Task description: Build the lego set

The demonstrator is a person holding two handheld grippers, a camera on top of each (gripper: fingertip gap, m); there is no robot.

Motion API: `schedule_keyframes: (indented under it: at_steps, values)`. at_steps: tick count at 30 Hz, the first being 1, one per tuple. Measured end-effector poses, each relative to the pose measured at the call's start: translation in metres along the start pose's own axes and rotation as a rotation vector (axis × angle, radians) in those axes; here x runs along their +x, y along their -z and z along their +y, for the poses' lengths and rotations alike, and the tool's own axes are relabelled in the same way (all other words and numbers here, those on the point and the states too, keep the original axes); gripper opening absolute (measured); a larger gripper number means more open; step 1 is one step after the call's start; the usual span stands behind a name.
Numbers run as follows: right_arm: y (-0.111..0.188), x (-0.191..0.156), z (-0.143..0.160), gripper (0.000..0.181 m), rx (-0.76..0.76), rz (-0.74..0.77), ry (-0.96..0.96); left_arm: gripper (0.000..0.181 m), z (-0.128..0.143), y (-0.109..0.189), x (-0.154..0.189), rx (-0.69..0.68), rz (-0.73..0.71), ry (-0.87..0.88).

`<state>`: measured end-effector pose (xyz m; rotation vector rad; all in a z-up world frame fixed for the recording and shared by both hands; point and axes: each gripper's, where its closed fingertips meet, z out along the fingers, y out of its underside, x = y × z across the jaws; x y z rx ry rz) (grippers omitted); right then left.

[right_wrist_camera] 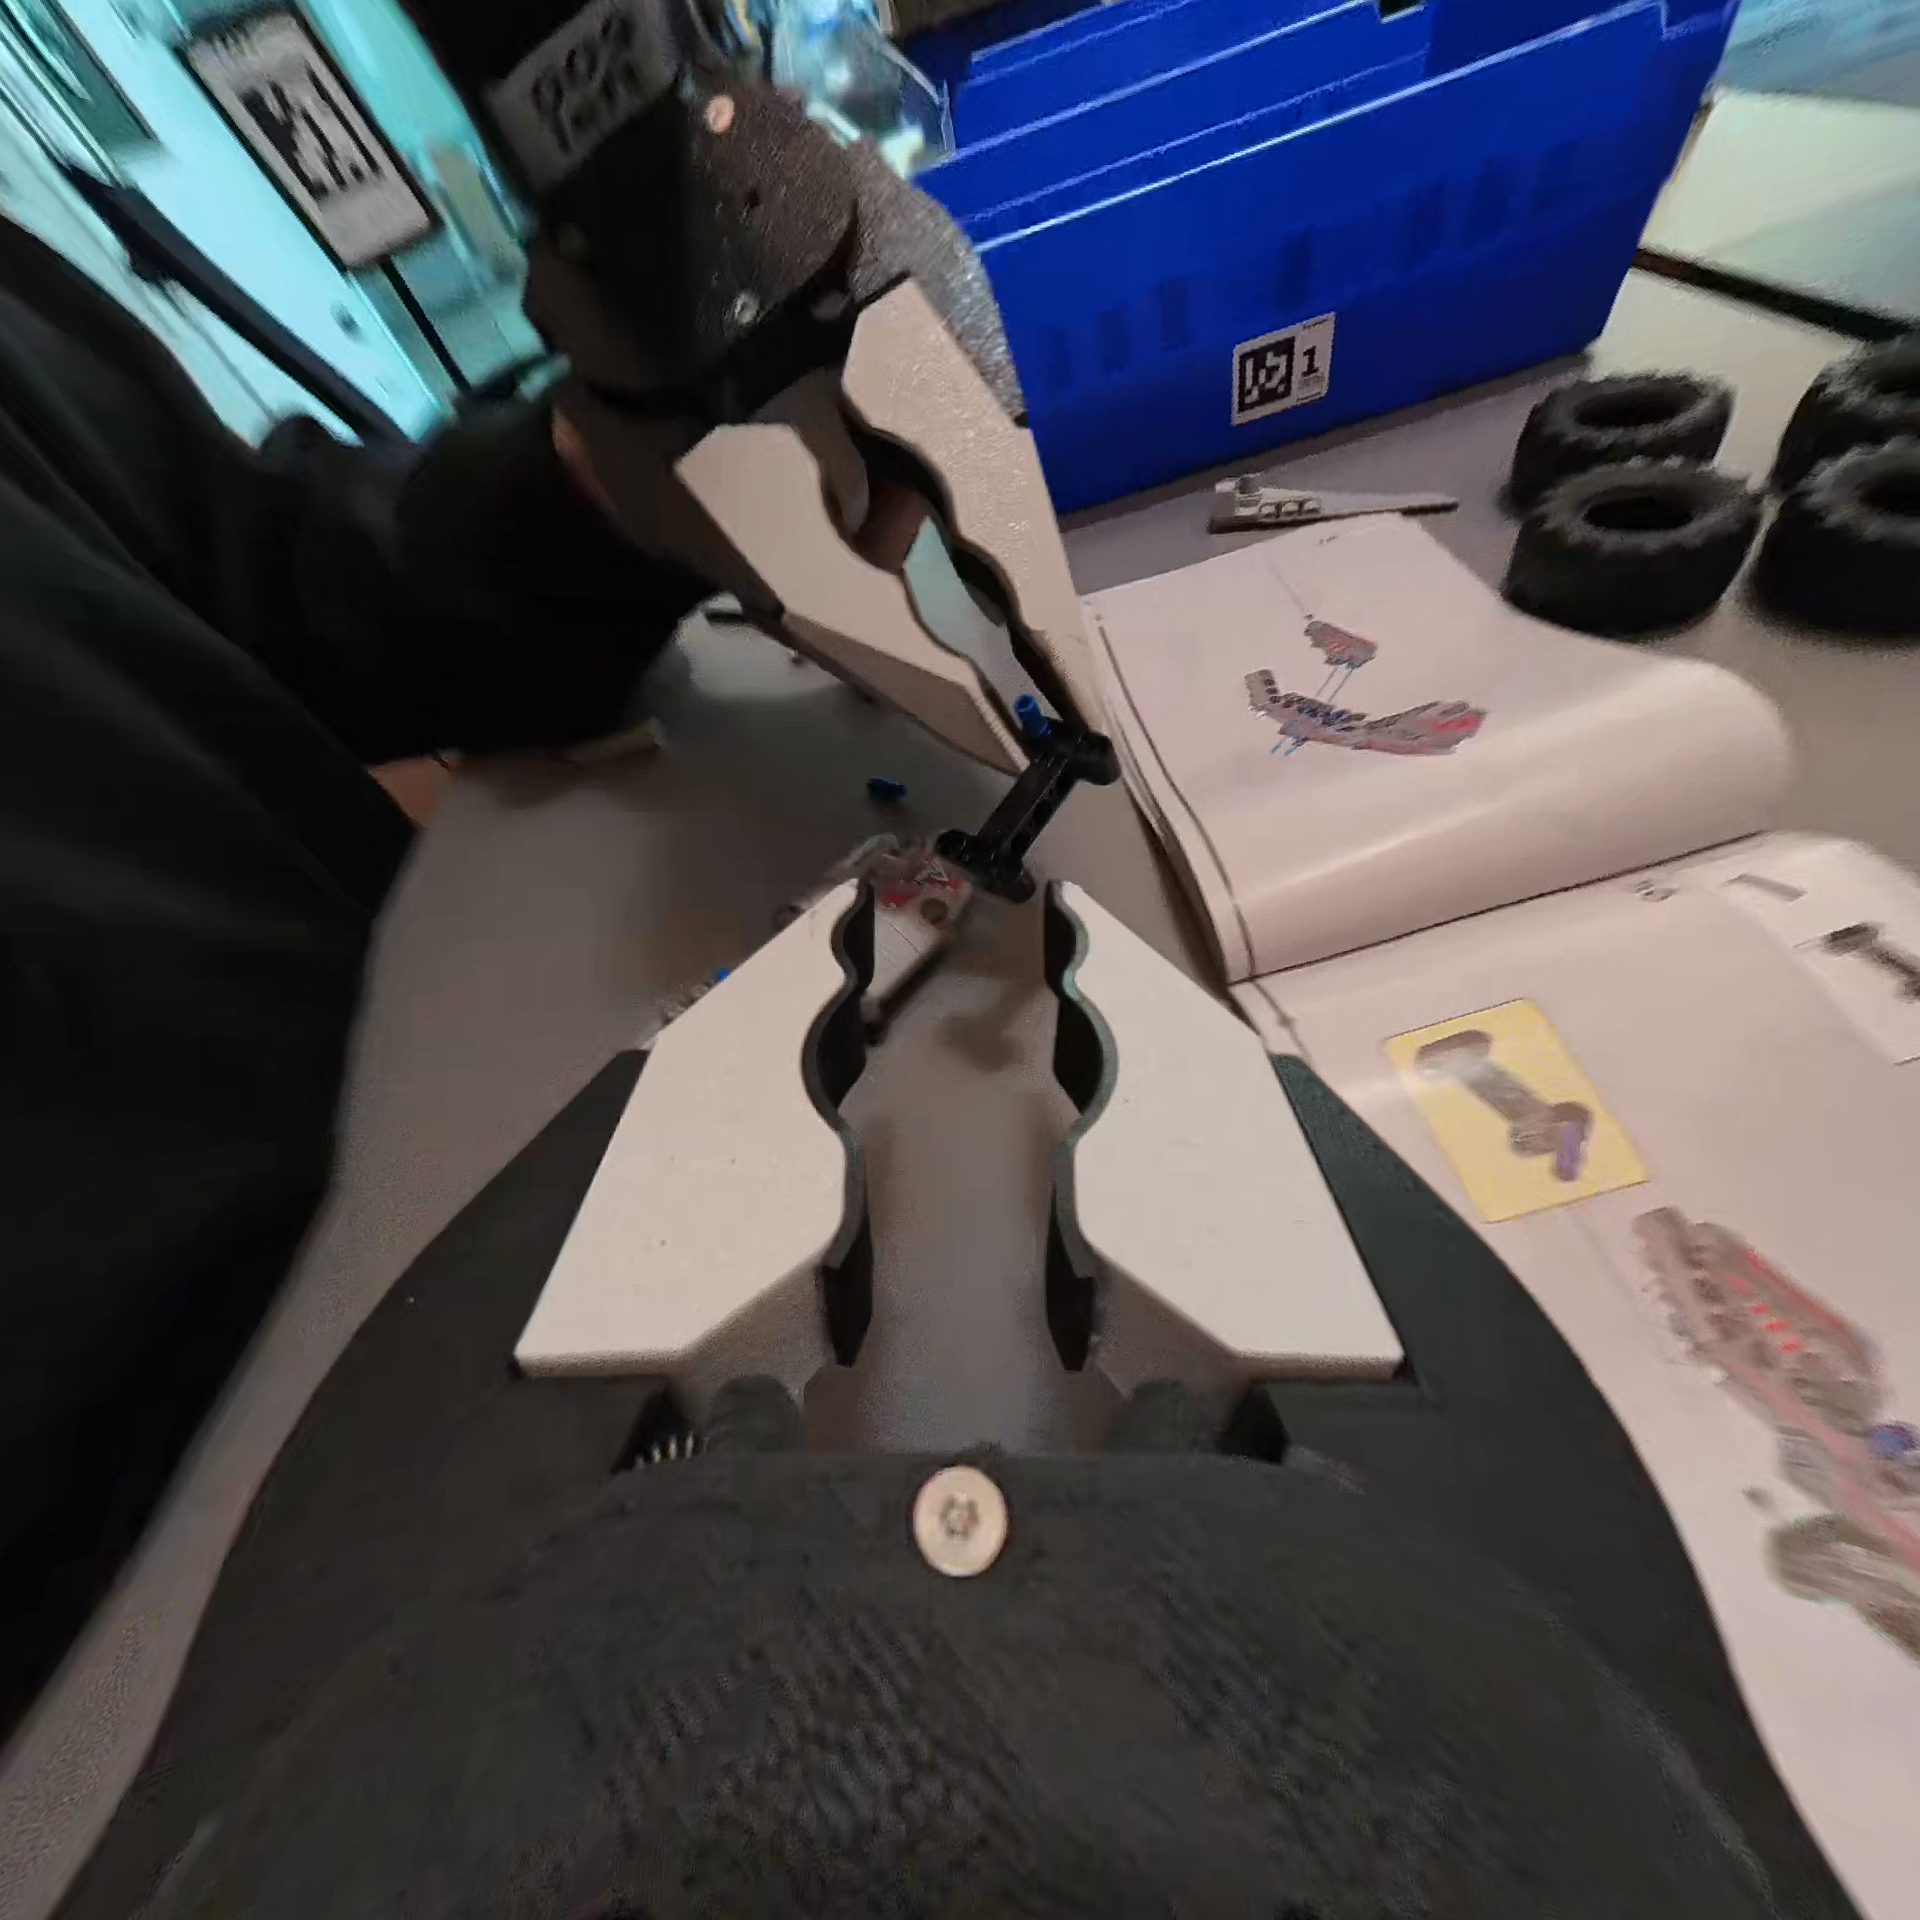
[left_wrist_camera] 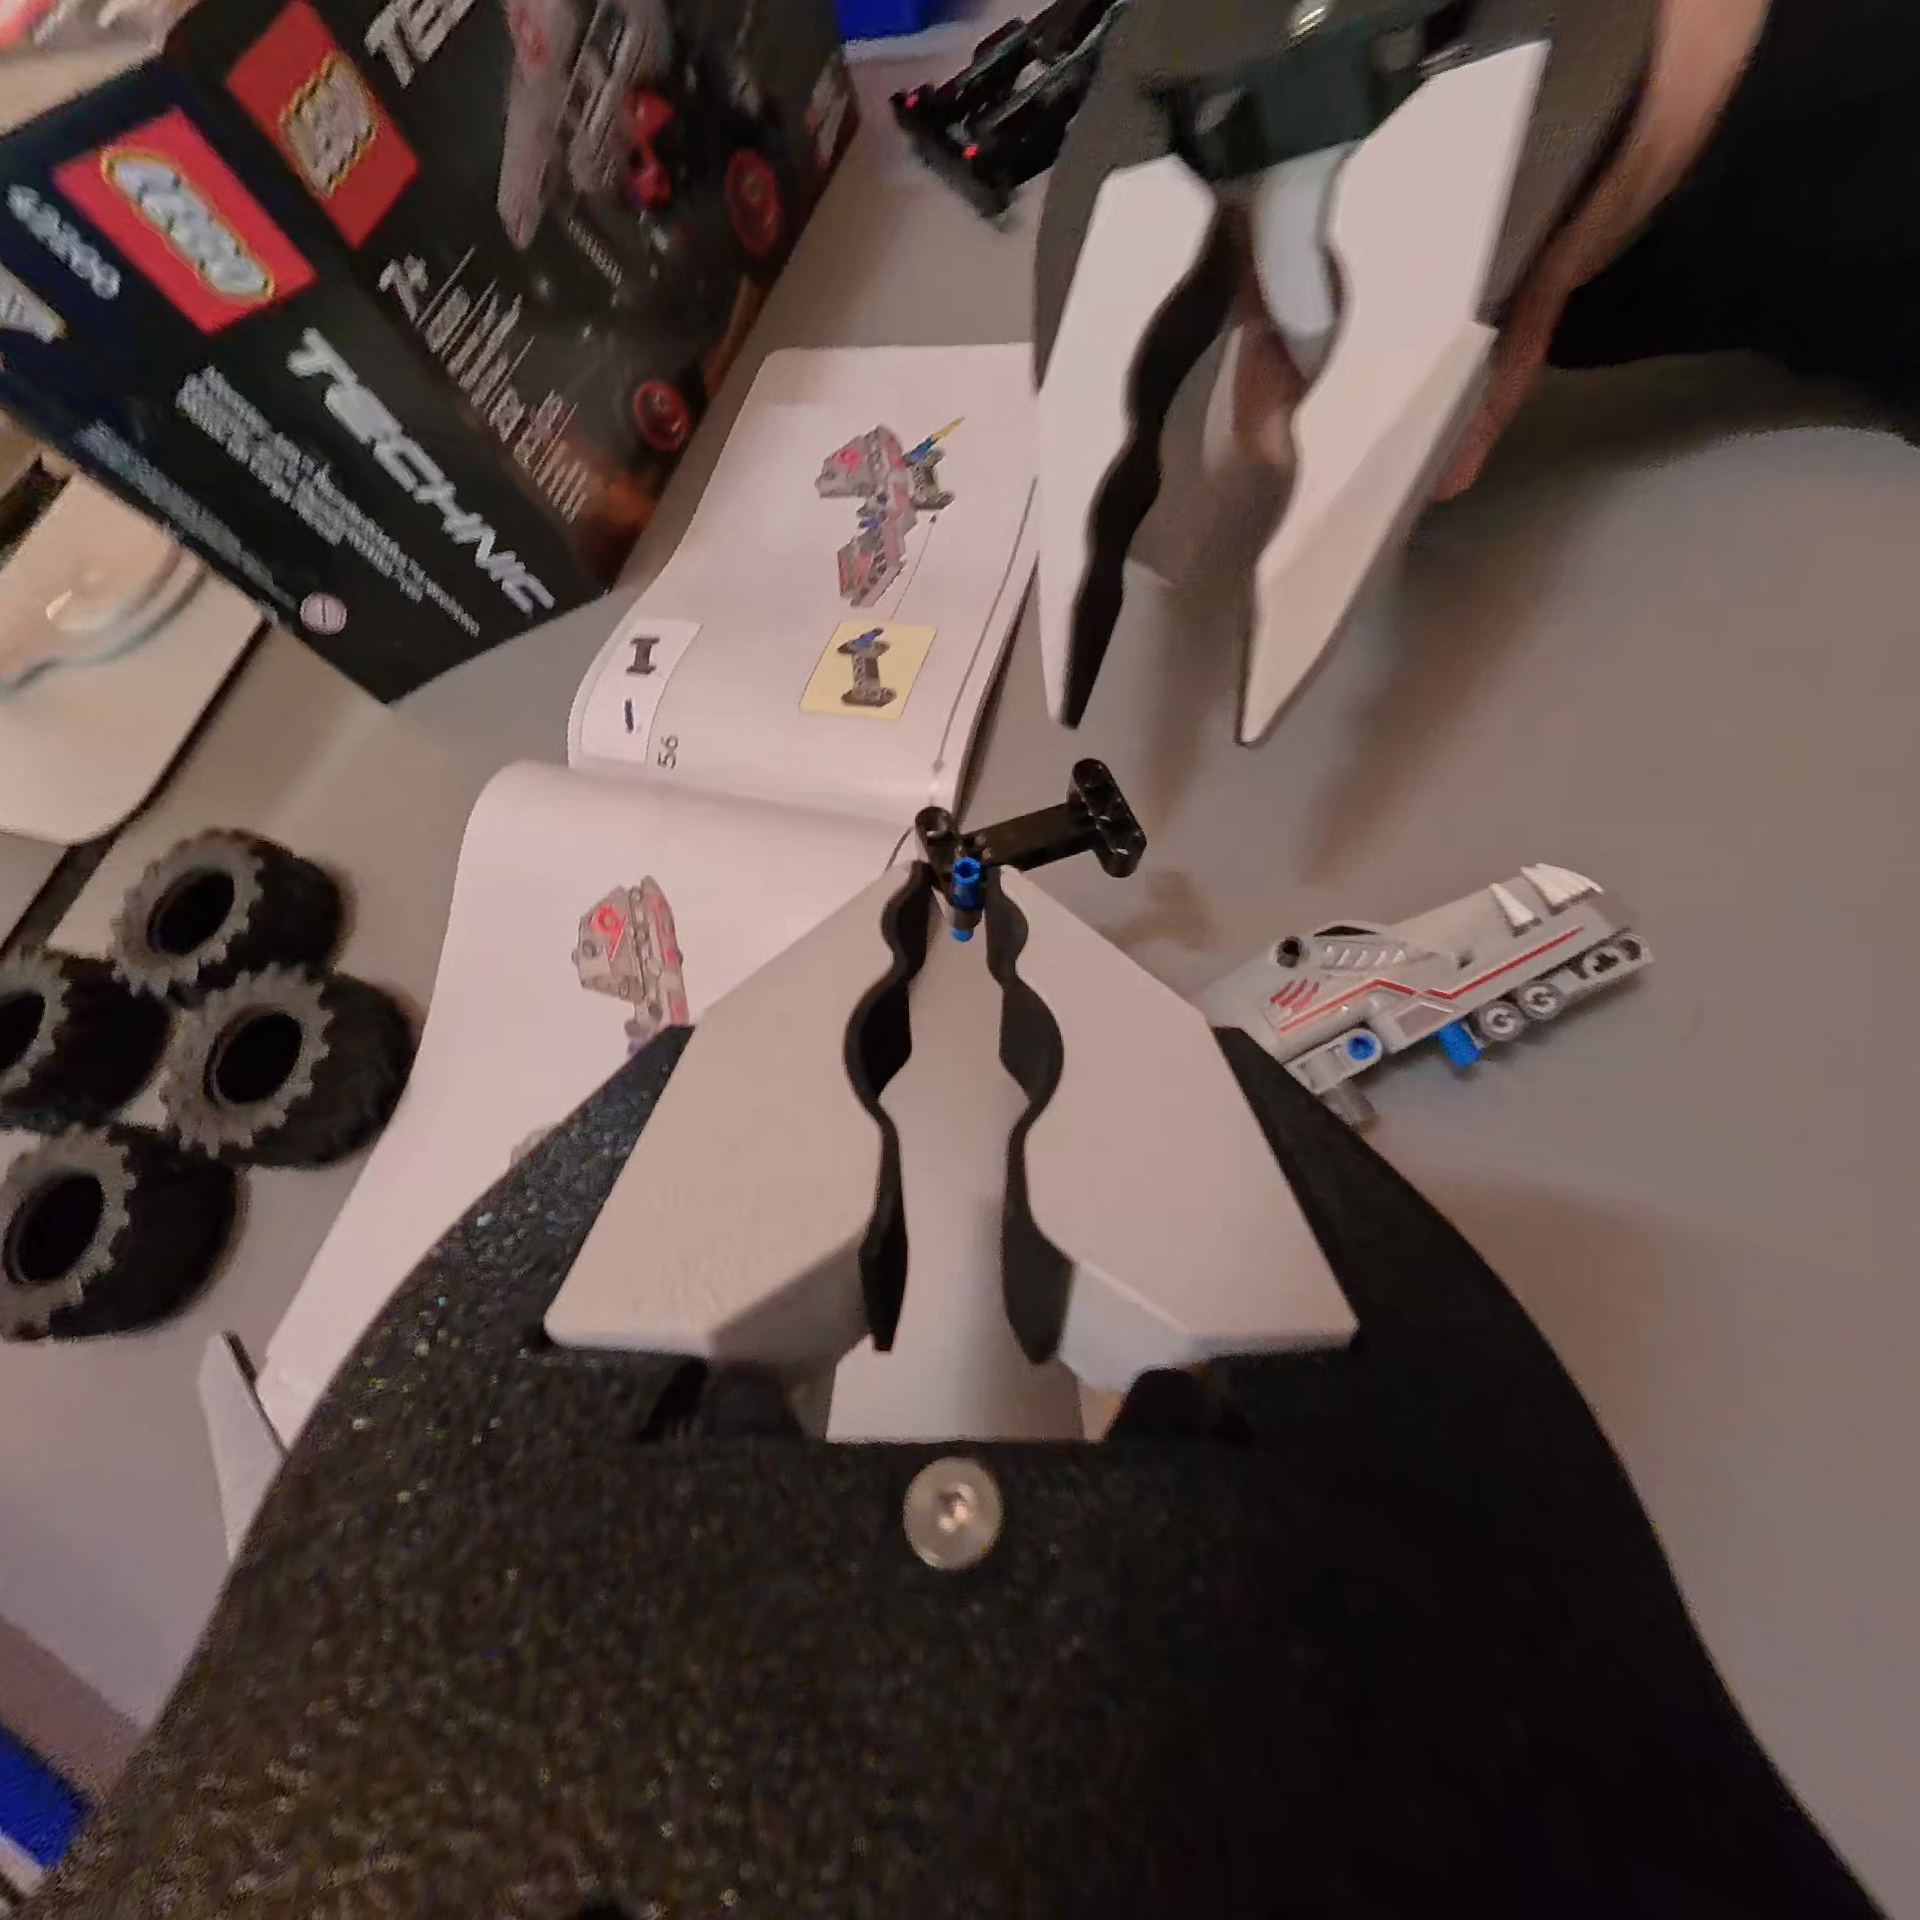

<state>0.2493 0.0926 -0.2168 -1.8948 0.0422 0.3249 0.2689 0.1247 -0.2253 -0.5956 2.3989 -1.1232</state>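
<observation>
My left gripper (left_wrist_camera: 954,896) pinched a small blue pin (left_wrist_camera: 965,900) plugged into a black I-shaped beam (left_wrist_camera: 1042,831); my right gripper (right_wrist_camera: 951,899) hung open, empty, above the grey table (left_wrist_camera: 1558,1299)

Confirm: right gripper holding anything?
No. The right gripper is open and empty; the black beam with blue pin sits in the left gripper.

- Soft, even indoor light in both views; the grey table (left_wrist_camera: 1558,1455) shows no glare.
- Faint, diffuse shadows lie under the far tool (left_wrist_camera: 1153,717) toward 12 o'clock.
- Motion blur smears the box (left_wrist_camera: 343,343) at 10 o'clock and the booklet (right_wrist_camera: 1662,1299) at 3 o'clock.
- Wide-angle bending curves the edges; a cool cyan cast at 11 o'clock in the right wrist view.
</observation>
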Motion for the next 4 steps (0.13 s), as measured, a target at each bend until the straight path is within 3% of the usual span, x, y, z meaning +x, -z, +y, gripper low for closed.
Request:
schedule_keyframes:
  at_steps: [4]
  values:
    - [0.0, -0.0029, 0.0016, 0.03, -0.047, 0.037, 0.265, 0.008, 0.0092, -0.0007, 0.0006, -0.024, 0.001, 0.122]
